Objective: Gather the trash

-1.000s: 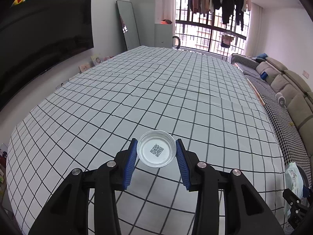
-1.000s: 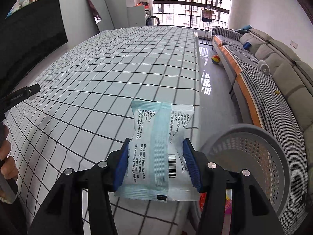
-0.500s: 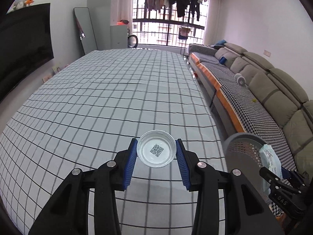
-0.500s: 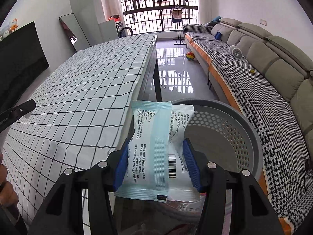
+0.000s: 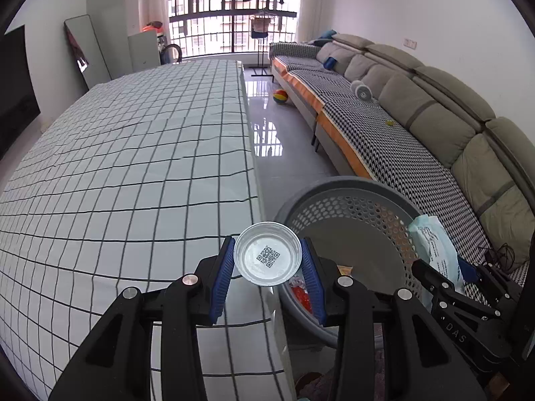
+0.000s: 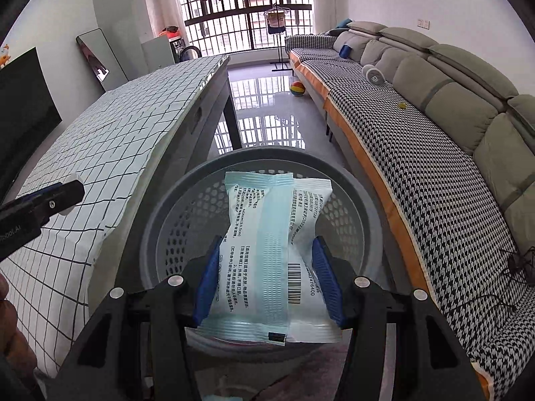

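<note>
Both grippers have swung from the checked tablecloth to the grey perforated basket (image 6: 351, 180): the right gripper (image 6: 267, 280) pinches a pale-blue sealed packet (image 6: 267, 234) directly above it, ready to drop, while the left gripper (image 5: 267, 267) clamps a round foil dish (image 5: 267, 257) at its rim.

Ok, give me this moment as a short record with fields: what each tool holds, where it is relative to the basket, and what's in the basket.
left tool: shut on the small clear lid with a QR code
left tool position: at the table edge, beside the basket's rim
right tool: shut on the blue-and-white packet
right tool position: packet held above the grey perforated basket
basket contents: something red and orange at the bottom, otherwise hard to tell
basket location: on the floor between table and sofa
</note>
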The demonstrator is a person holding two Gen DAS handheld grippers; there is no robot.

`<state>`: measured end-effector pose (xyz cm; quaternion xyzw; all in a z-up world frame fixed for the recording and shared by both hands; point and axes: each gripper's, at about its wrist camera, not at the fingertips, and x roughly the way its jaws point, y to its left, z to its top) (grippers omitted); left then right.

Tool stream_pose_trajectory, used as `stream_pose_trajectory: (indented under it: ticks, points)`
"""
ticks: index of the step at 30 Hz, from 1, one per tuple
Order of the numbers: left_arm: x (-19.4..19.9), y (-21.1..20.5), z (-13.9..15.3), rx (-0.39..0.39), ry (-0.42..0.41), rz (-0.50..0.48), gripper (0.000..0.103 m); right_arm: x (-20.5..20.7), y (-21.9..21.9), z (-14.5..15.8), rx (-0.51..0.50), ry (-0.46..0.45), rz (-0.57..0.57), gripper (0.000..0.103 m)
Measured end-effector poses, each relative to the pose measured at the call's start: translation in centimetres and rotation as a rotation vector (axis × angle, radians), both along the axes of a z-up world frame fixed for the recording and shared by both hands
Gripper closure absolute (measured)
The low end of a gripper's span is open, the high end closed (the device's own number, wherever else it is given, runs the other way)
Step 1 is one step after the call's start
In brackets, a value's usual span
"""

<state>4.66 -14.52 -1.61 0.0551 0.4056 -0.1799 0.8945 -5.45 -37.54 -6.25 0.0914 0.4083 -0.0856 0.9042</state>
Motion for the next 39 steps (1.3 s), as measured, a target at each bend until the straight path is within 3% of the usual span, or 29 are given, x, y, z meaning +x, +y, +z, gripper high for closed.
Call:
stream_pose_trajectory:
  ticks: [12, 15, 17, 39]
  points:
    - [0.9, -4.9, -1.5, 0.044, 0.033, -0.067, 0.063, 0.9, -2.2, -1.4, 0.025, 0.020, -0.009, 0.051]
    - [0.8, -5.2, -1.4, 0.041, 0.025, -0.062, 0.044, 0.9, -2.3, -1.1, 0.019, 0.010, -0.014, 0.048]
    - [0.7, -5.2, -1.2, 0.038, 0.009, -0.060, 0.037, 0.8, -2.5, -1.0, 0.017, -0.003, -0.022, 0.039]
    - [0.1, -3.8, -1.2, 0.051, 0.002, 0.001, 0.024, -0.4, -1.2, -1.3, 0.022, -0.003, -0.021, 0.036]
